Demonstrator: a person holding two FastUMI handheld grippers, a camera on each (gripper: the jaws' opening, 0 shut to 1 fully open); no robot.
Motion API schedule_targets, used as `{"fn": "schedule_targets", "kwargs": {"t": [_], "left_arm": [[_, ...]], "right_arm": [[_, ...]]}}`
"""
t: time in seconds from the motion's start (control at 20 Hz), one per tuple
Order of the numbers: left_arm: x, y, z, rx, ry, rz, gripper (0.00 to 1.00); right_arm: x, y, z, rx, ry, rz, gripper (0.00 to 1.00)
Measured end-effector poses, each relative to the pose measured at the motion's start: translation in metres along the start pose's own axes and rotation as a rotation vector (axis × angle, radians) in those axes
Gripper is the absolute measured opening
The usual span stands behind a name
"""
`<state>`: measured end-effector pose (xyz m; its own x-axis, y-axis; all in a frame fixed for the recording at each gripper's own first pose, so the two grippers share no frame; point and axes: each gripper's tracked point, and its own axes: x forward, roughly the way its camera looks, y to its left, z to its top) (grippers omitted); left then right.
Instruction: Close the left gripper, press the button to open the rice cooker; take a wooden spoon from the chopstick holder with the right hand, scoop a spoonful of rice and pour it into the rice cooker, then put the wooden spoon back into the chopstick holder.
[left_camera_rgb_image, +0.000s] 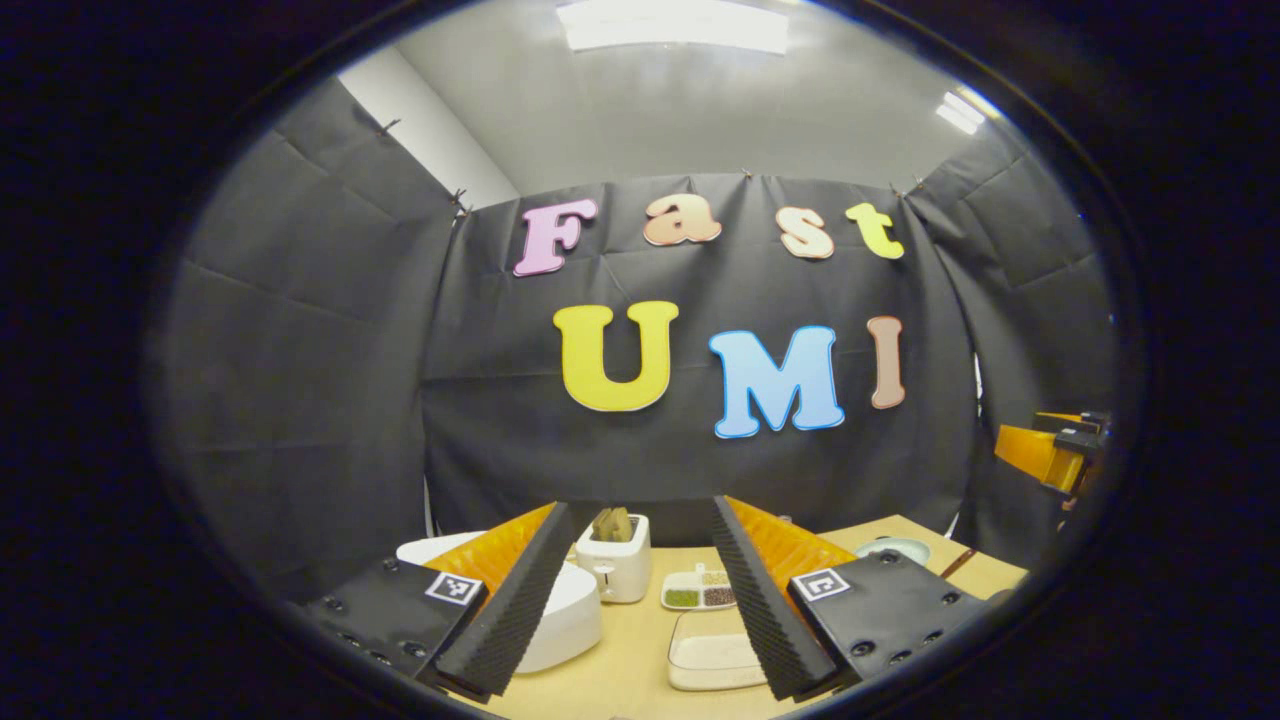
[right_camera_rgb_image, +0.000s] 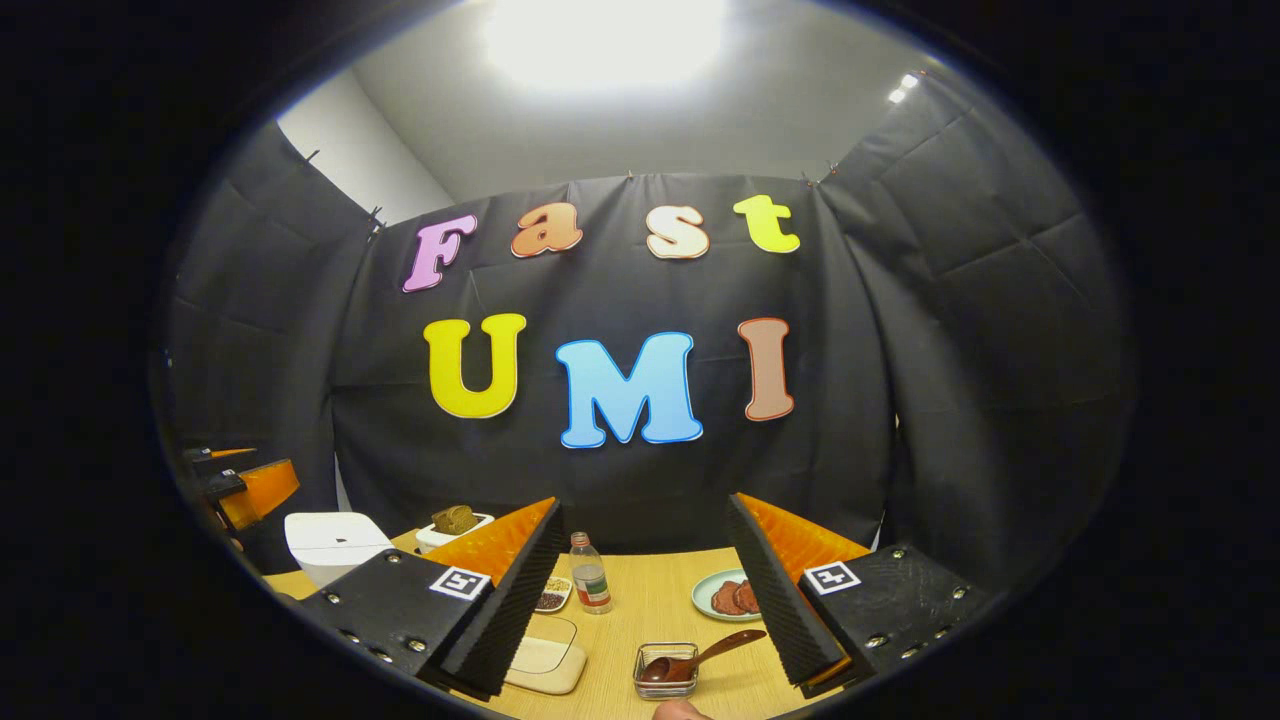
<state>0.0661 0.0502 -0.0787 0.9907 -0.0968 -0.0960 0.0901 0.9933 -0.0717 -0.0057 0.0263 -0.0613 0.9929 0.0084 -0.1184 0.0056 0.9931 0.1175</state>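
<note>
Both my grippers hang raised above the wooden table (right_camera_rgb_image: 640, 610), jaws wide and holding nothing. In the left gripper view, my left gripper (left_camera_rgb_image: 640, 600) frames the white rice cooker (left_camera_rgb_image: 565, 620) at lower left, lid down, and the rice tray (left_camera_rgb_image: 712, 655) at lower centre. In the right gripper view, my right gripper (right_camera_rgb_image: 645, 600) faces the wooden spoon (right_camera_rgb_image: 700, 660), resting in a small clear holder (right_camera_rgb_image: 668, 672) at bottom centre, within reach.
</note>
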Motion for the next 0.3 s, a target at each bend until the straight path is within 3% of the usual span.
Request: {"fn": "schedule_targets", "kwargs": {"t": [0.3], "left_arm": [[-0.0005,-0.0003,-0.0027,-0.015,0.0,-0.001,0.97]], "right_arm": [[0.0025,0.0022,-0.0042,-0.016,0.013,-0.004,0.98]]}}
